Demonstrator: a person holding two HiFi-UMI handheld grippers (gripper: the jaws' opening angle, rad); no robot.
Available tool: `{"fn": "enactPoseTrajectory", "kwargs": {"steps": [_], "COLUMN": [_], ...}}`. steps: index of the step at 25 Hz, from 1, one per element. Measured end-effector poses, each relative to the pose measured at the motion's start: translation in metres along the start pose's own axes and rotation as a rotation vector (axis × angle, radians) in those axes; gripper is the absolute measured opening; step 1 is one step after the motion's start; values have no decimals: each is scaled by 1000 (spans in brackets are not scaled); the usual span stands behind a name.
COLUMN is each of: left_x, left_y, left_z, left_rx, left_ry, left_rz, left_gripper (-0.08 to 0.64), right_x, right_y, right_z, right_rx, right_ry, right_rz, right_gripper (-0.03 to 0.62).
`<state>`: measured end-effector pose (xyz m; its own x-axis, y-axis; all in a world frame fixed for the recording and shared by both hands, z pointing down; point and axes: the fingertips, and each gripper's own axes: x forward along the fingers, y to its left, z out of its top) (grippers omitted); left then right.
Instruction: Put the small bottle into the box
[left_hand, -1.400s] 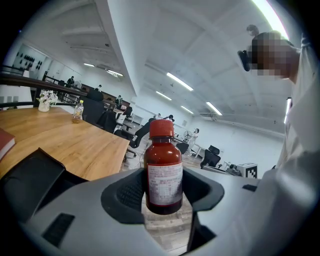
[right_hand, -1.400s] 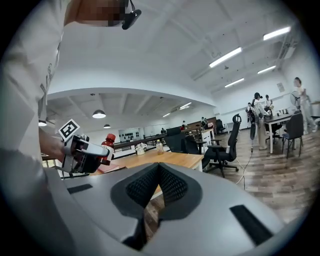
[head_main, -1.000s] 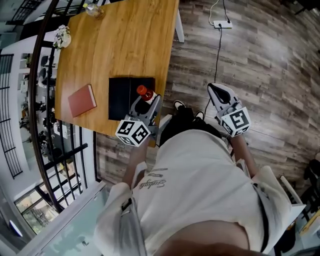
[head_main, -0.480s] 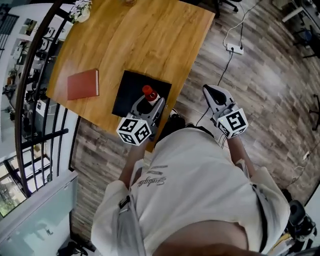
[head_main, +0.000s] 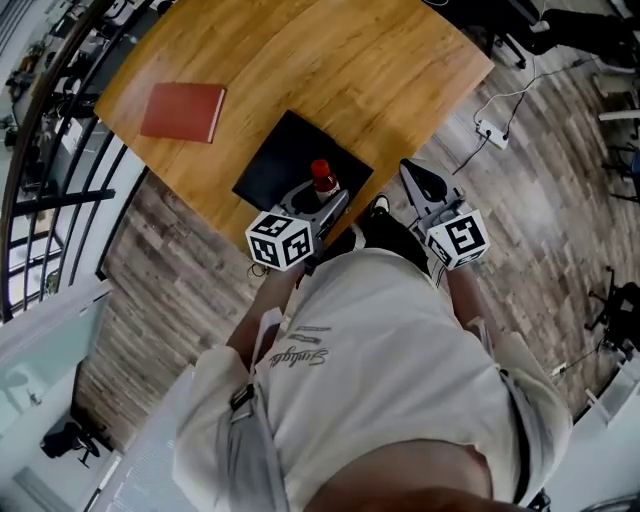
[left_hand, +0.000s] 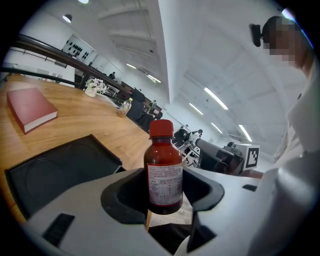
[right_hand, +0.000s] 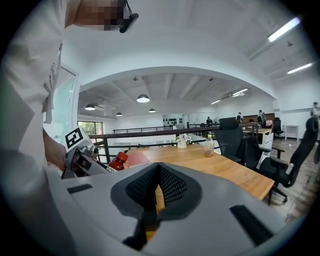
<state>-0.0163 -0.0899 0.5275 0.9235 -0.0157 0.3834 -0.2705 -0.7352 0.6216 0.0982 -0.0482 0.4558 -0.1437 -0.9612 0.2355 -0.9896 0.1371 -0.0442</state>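
Note:
A small brown bottle (head_main: 321, 181) with a red cap stands upright between the jaws of my left gripper (head_main: 318, 203), which is shut on it. In the left gripper view the bottle (left_hand: 163, 172) fills the middle, with the jaws pressed to both of its sides. It hangs over the near right corner of the flat black box (head_main: 282, 161) on the wooden table (head_main: 330, 70). The box (left_hand: 52, 170) lies low on the left in that view. My right gripper (head_main: 424, 186) is beside the table's edge, over the floor, shut and holding nothing (right_hand: 159, 189).
A red book (head_main: 184, 110) lies on the table left of the box. A black railing (head_main: 50, 130) runs along the table's far left side. A power strip with a cable (head_main: 494, 133) lies on the floor. Office chairs (right_hand: 237, 142) stand at the table's far end.
The head view has swung, so the table sits more to the upper left. The left gripper still holds the bottle at the box's near corner. The right gripper stays beside the table.

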Motion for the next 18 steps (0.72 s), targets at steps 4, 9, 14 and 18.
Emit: {"fn": "enactPoseTrajectory", "kwargs": {"steps": [4, 9, 14, 18], "left_x": [-4, -1, 1, 2], "left_y": [21, 40, 44, 45], "left_z": [6, 20, 32, 28], "left_rx": [-51, -111, -185, -243], "left_ry": [-15, -70, -155, -202], "left_rz": [68, 188, 313, 419], "left_gripper": [227, 227, 227, 227], "right_x": [25, 63, 102, 122], "right_y": [-5, -17, -33, -38], "right_z": [-3, -2, 10, 11], "right_rx": [0, 5, -43, -52], "right_ry": [19, 30, 18, 10], "right_rz": [85, 244, 409, 522], "right_gripper": [-5, -5, -6, -5]}}
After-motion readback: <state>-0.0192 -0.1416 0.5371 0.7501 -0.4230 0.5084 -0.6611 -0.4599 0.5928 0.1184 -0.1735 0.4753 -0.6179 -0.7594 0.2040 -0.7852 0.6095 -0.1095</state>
